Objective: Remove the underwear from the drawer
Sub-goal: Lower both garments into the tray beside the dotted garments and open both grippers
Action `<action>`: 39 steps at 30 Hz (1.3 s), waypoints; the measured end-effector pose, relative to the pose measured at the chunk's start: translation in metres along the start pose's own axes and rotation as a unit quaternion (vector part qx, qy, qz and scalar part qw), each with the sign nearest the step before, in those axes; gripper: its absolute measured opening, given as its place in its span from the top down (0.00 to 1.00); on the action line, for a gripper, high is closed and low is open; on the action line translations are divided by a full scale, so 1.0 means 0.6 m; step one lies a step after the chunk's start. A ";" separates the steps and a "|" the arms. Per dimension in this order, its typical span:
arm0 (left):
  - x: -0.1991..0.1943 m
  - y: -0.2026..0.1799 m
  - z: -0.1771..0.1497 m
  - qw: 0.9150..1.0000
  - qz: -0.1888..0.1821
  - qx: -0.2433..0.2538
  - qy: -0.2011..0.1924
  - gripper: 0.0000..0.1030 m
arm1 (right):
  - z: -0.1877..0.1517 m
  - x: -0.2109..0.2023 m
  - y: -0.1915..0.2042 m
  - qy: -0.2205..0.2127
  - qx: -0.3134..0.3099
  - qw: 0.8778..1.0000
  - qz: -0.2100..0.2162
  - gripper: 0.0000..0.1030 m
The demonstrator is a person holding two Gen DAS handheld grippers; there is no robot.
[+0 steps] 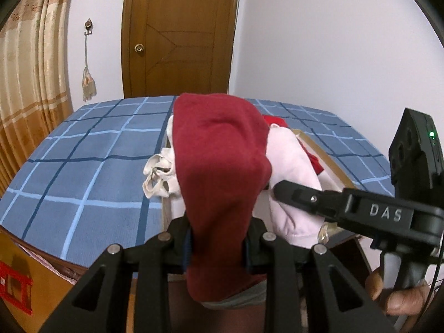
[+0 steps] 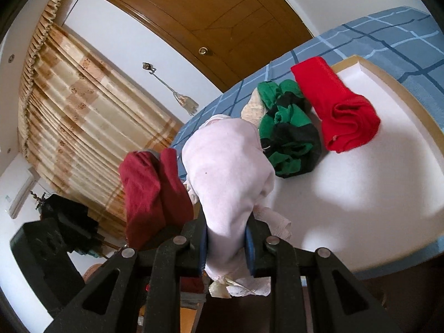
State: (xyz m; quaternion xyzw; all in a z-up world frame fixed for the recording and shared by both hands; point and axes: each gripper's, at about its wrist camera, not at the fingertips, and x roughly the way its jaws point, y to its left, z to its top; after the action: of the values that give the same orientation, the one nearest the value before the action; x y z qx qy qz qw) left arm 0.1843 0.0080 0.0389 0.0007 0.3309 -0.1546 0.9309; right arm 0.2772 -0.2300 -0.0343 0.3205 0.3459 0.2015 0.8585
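A: What surface and room do the two views show?

B: A bed with a blue checked cover (image 1: 91,149), a brown wooden door (image 1: 177,33) at the far wall, and beige pleated curtains (image 1: 30,69) on the left. A shallow white drawer with a tan wooden rim (image 2: 369,194) lies on the bed

A: Where is the underwear?

B: The left gripper (image 1: 217,242) pinches a dark red knitted garment (image 1: 222,166), lifted above the drawer's near end; its long axis runs from the jaws away towards the door. The right gripper (image 2: 226,252) is clamped on a pale pink soft garment (image 2: 230,172), which also stretches from the jaws towards the far side, just right of the dark red one

A: What lies in the drawer?

B: A crumpled green and black garment (image 2: 288,136) near the far left corner and, just to its right, a folded bright red cloth (image 2: 338,111), its long axis running near to far
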 end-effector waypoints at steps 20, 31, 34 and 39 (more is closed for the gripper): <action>0.081 0.032 0.011 0.998 0.016 -0.030 0.055 0.75 | 0.003 0.080 0.006 0.022 -0.037 0.997 -0.059 0.76; 0.118 0.028 0.000 0.997 0.029 -0.022 0.073 0.75 | 0.007 0.100 -0.007 0.029 -0.032 0.996 -0.083 0.76; 0.119 0.027 0.000 0.997 0.031 -0.020 0.074 0.75 | 0.007 0.104 -0.011 0.029 -0.032 0.996 -0.081 0.76; 0.120 0.022 -0.003 0.997 0.041 -0.016 0.070 0.75 | 0.003 0.108 -0.012 0.023 -0.040 0.996 -0.081 0.76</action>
State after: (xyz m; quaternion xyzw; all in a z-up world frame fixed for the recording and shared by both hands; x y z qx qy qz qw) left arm 0.2399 -0.0001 -0.0083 0.0100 0.3978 -0.1109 0.9107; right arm 0.3233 -0.1992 -0.0684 0.2525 0.3820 0.1516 0.8760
